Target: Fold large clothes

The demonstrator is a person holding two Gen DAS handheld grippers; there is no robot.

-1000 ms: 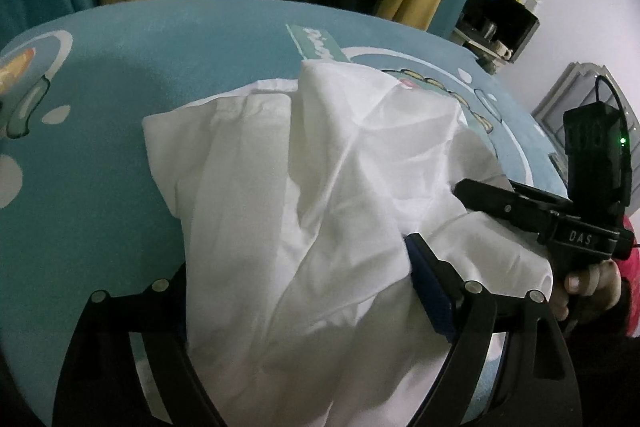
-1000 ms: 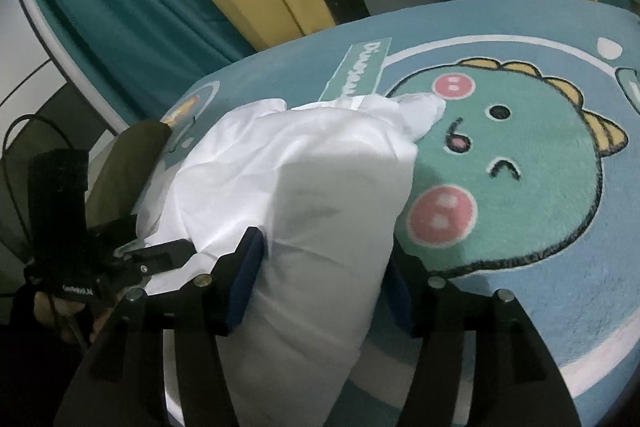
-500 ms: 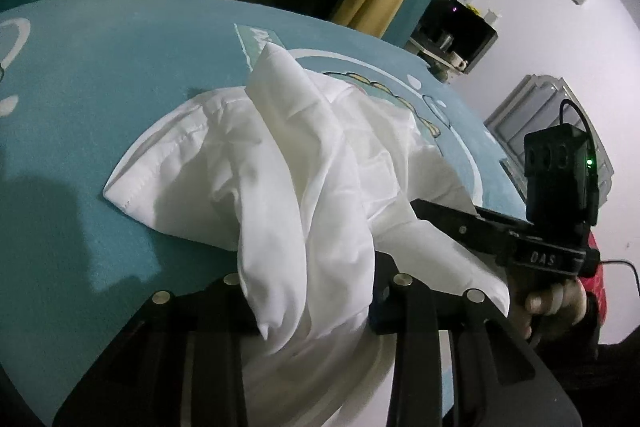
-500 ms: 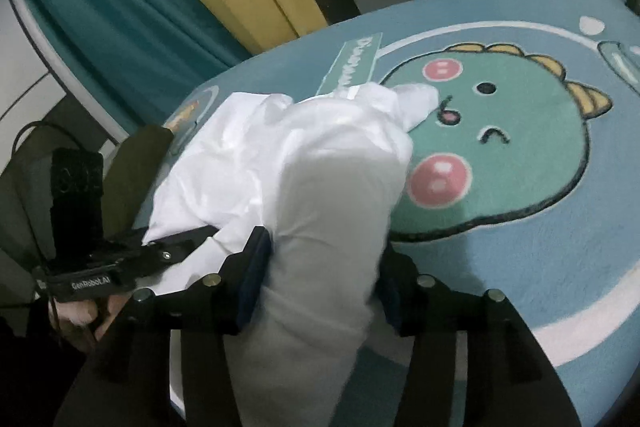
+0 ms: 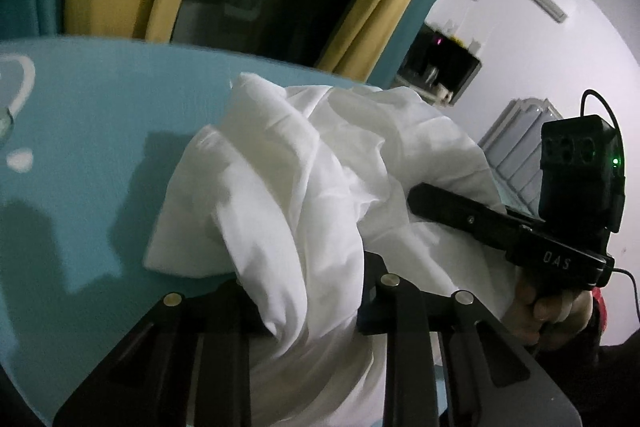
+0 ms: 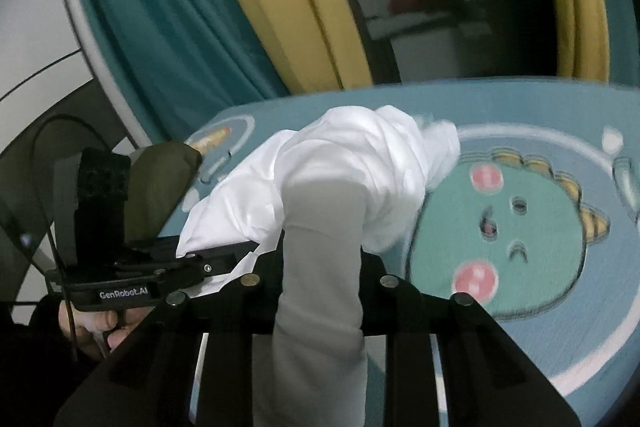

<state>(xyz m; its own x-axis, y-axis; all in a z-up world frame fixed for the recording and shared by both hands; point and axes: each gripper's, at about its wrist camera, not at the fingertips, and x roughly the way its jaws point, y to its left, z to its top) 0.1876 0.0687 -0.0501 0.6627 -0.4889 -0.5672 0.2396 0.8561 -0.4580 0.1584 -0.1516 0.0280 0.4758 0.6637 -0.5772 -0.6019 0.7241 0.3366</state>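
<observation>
A large white garment (image 5: 304, 187) is bunched up and lifted off the blue dinosaur rug (image 5: 92, 131). My left gripper (image 5: 308, 291) is shut on a thick fold of it, and the cloth hangs down between the fingers. My right gripper (image 6: 320, 275) is shut on another fold of the same garment (image 6: 360, 163), which drapes over the jaws. In the left wrist view the right gripper (image 5: 460, 211) sits close on the right, partly under cloth. In the right wrist view the left gripper (image 6: 188, 267) sits close on the left.
The rug (image 6: 520, 227) has a green dinosaur face at the right. Teal and yellow curtains (image 6: 248, 7) hang behind it. A dark shelf (image 5: 440, 67) stands by the white wall. An olive sleeve (image 6: 160, 187) shows on the left.
Both grippers have risen and lifted the garment off the rug. The cloth has bunched tighter between them, and both views now tilt up toward the curtains.
</observation>
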